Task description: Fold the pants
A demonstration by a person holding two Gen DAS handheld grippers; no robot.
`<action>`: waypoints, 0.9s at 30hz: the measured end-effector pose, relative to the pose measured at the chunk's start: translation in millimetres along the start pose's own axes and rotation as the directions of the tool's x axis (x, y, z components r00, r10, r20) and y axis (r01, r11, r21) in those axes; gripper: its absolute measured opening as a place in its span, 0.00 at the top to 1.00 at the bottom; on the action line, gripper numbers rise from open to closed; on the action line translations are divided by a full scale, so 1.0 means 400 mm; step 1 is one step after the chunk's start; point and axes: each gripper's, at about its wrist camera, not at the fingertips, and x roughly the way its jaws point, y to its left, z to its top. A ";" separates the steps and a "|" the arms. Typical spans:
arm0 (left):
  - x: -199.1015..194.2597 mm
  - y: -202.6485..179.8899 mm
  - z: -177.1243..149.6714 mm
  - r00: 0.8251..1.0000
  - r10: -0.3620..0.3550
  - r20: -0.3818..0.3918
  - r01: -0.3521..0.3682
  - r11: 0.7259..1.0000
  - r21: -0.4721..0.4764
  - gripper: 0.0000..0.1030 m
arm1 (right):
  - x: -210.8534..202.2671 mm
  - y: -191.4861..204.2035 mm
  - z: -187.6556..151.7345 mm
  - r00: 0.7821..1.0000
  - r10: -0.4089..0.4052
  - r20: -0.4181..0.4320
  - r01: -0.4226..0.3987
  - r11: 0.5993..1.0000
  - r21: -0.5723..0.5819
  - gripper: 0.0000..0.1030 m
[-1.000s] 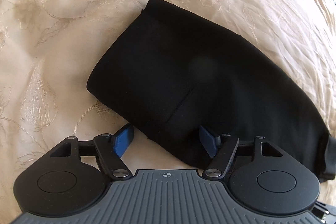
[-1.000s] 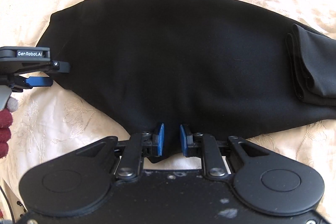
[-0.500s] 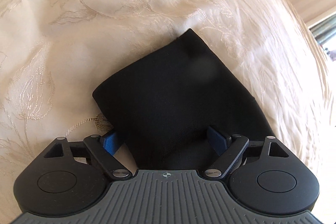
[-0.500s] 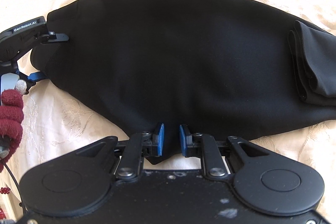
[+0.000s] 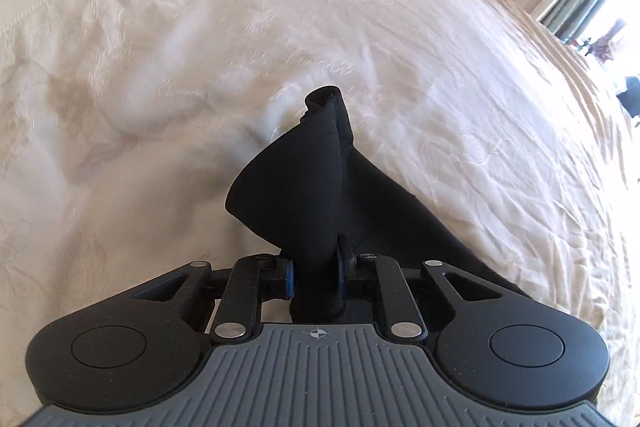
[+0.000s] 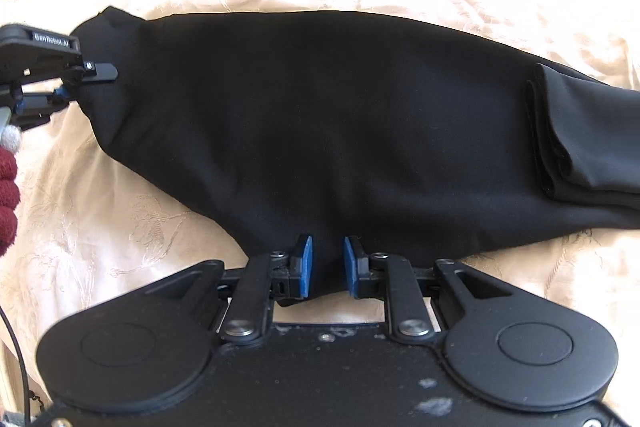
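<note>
Both my feeds are bright with daylight. In the left wrist view the window (image 5: 616, 7) at 2 o'clock is blown out to white. The bedspread (image 5: 160, 67) is near overexposure and softly blurred. The black pants (image 6: 340, 115) lose nearly all fold detail. Fisheye curvature bends the edges.

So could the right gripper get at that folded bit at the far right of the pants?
Probably not as it stands: the right gripper is shut on the pants at their near edge. The way to the folded end looks free, but it would need to let go first.
</note>
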 end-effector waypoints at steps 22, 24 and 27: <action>-0.305 -0.464 -0.119 0.963 -0.051 0.265 -0.038 0.947 0.319 0.84 | -0.047 -0.159 -0.070 0.981 0.184 0.069 -0.186 0.982 0.023 0.79; -0.323 -0.539 -0.156 0.955 -0.062 0.292 -0.055 0.926 0.374 0.84 | -0.093 -0.216 -0.079 0.974 0.201 0.101 -0.205 0.978 0.035 0.78; -0.317 -0.666 -0.225 0.951 -0.104 0.292 -0.040 0.893 0.448 0.84 | -0.145 -0.317 -0.095 0.971 0.198 0.135 -0.208 0.976 0.065 0.78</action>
